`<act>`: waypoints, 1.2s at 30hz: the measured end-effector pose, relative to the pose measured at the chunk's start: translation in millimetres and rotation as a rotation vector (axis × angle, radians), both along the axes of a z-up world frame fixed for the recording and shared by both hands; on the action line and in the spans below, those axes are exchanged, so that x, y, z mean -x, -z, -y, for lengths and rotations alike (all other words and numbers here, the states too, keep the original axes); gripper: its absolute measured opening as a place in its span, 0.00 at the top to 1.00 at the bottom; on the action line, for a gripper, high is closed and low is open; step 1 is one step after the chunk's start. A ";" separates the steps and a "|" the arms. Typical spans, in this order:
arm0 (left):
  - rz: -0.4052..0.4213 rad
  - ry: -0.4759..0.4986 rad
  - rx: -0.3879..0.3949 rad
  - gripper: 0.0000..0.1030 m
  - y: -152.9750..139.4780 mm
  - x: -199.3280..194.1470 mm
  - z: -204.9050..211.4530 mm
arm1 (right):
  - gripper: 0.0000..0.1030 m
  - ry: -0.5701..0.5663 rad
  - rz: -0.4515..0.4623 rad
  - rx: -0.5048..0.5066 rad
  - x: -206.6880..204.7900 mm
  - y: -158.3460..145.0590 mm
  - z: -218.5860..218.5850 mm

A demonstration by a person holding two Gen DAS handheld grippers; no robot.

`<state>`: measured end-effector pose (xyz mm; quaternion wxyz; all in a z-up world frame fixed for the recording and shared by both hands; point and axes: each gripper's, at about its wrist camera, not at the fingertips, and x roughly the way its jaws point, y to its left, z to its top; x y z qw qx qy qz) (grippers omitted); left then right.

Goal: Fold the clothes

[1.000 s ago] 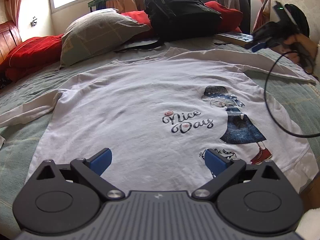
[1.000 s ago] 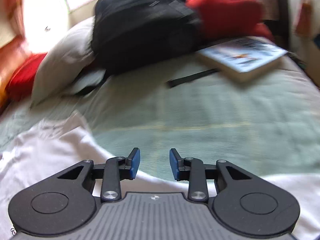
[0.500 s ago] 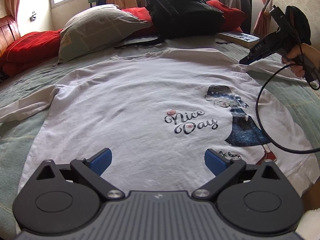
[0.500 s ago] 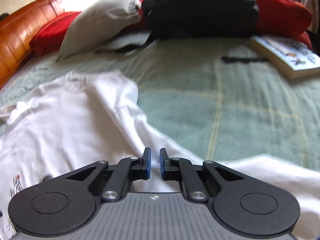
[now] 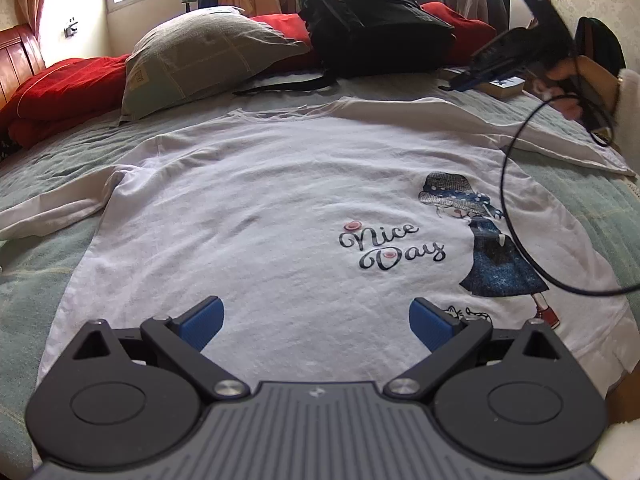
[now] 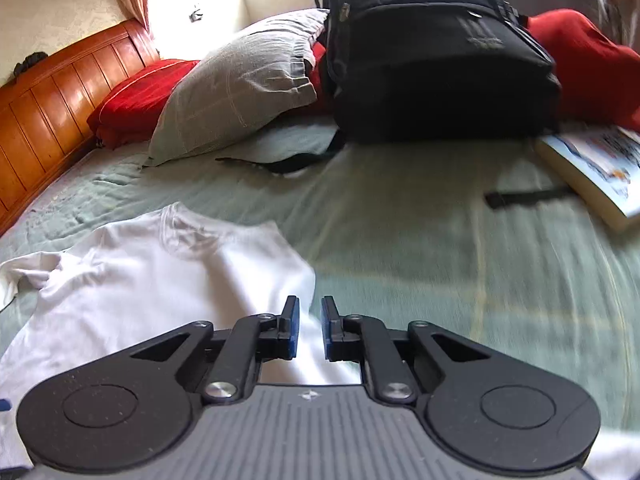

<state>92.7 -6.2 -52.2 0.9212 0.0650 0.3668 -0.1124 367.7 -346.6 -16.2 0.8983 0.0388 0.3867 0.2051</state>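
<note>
White shirt (image 5: 280, 216) spread flat on green bed (image 6: 440, 240), left gripper (image 5: 316, 320) jaws wide over hem, right gripper (image 6: 310, 332) jaws narrow, opening, seemingly nothing pinched, above sleeve (image 5: 500, 128).

My left gripper (image 5: 316, 322) stood with its blue pads wide apart, nothing between them, above the hem of the white shirt (image 5: 280, 216) spread flat on the green bedspread (image 5: 36, 280). My right gripper (image 5: 460, 82) hovered above the shirt's far sleeve, trailing a black cable (image 5: 508, 184). Beyond lay a grey pillow (image 5: 200, 60) and black backpack (image 5: 372, 24).
</note>
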 end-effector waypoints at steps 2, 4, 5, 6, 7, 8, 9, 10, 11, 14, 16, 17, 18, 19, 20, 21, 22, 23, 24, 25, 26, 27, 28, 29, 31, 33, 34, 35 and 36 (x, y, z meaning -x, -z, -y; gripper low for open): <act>0.000 -0.008 0.004 0.04 -0.4 0.3 -2.7 | 0.83 -0.012 -0.016 0.020 -19.1 7.7 -8.6; 0.000 -0.015 0.009 0.04 -1.0 0.2 -6.3 | 0.82 -0.033 -0.047 0.044 -32.8 20.2 -20.1; 0.000 -0.019 0.011 0.04 -1.4 0.0 -7.9 | 0.81 -0.041 -0.056 0.057 -37.5 26.1 -25.4; 0.000 -0.021 0.013 0.04 -1.5 -0.3 -9.3 | 0.79 -0.048 -0.064 0.067 -39.9 30.9 -30.1; -0.001 -0.022 0.015 0.04 -1.2 -1.0 -10.3 | 0.77 -0.059 -0.065 0.074 -40.6 34.5 -34.6; -0.003 -0.021 0.017 0.04 -0.6 -2.0 -11.2 | 0.76 -0.069 -0.060 0.078 -40.1 36.9 -38.3; -0.005 -0.021 0.019 0.04 -0.1 -3.0 -12.0 | 0.73 -0.079 -0.055 0.082 -39.5 39.3 -42.1; -0.007 -0.020 0.020 0.04 0.7 -4.3 -12.5 | 0.71 -0.087 -0.049 0.089 -38.3 40.8 -45.9; -0.010 -0.018 0.020 0.04 1.7 -5.8 -12.4 | 0.71 -0.094 -0.040 0.109 -36.1 42.2 -50.7; -0.016 -0.011 0.020 0.04 4.9 -9.8 -12.5 | 0.71 -0.132 0.015 0.191 -24.6 45.7 -66.4; -0.024 -0.007 0.024 0.04 8.1 -12.7 -13.4 | 0.71 -0.173 0.064 0.259 -16.1 47.4 -75.2; -0.028 -0.008 0.025 0.04 9.6 -13.9 -13.9 | 0.71 -0.196 0.088 0.293 -12.2 48.2 -79.0; -0.031 -0.010 0.025 0.04 11.1 -14.9 -14.5 | 0.71 -0.218 0.105 0.316 -10.0 48.2 -81.0; -0.034 -0.011 0.028 0.04 12.5 -15.8 -15.3 | 0.71 -0.237 0.119 0.334 -9.0 48.0 -82.5; -0.037 -0.011 0.033 0.04 13.7 -16.6 -16.3 | 0.71 -0.253 0.125 0.344 -9.0 47.9 -83.2; -0.038 -0.011 0.037 0.04 14.3 -17.0 -17.0 | 0.71 -0.267 0.122 0.343 -10.0 47.7 -82.8; -0.038 -0.010 0.041 0.04 14.6 -17.2 -17.6 | 0.78 -0.281 0.119 0.340 -11.0 47.5 -82.3; -0.037 -0.008 0.044 0.04 14.7 -17.2 -18.1 | 0.82 -0.295 0.103 0.317 -12.6 47.3 -81.2; -0.037 -0.007 0.045 0.04 14.6 -17.2 -18.6 | 0.87 -0.298 0.098 0.310 -13.2 46.6 -80.9; -0.037 -0.006 0.045 0.04 14.5 -17.3 -19.2 | 0.89 -0.302 0.092 0.302 -13.8 45.9 -80.5; -0.036 -0.007 0.047 0.04 14.3 -17.4 -19.9 | 0.90 -0.305 0.088 0.296 -14.4 45.2 -80.2; -0.036 -0.009 0.049 0.04 13.8 -17.5 -20.6 | 0.91 -0.302 0.094 0.302 -14.3 43.7 -80.3; -0.034 -0.011 0.051 0.04 13.6 -17.9 -21.5 | 0.92 -0.293 0.106 0.311 -14.2 42.0 -80.9; -0.033 -0.014 0.051 0.04 13.4 -18.2 -22.3 | 0.92 -0.268 0.124 0.323 -15.5 39.1 -80.3; -0.033 -0.020 0.048 0.04 13.0 -18.3 -23.3 | 0.93 -0.212 0.152 0.336 -21.3 32.4 -77.8; -0.032 -0.023 0.049 0.04 12.5 -18.2 -24.3 | 0.93 -0.157 0.163 0.341 -32.1 27.9 -73.9; -0.032 -0.025 0.048 0.04 12.3 -18.1 -24.8 | 0.94 -0.132 0.164 0.344 -38.6 26.7 -71.8; -0.031 -0.027 0.048 0.04 12.1 -17.9 -25.5 | 0.95 -0.106 0.164 0.347 -45.0 25.5 -69.7; -0.030 -0.030 0.049 0.04 12.0 -17.9 -26.2 | 0.98 -0.081 0.165 0.350 -51.5 24.3 -67.6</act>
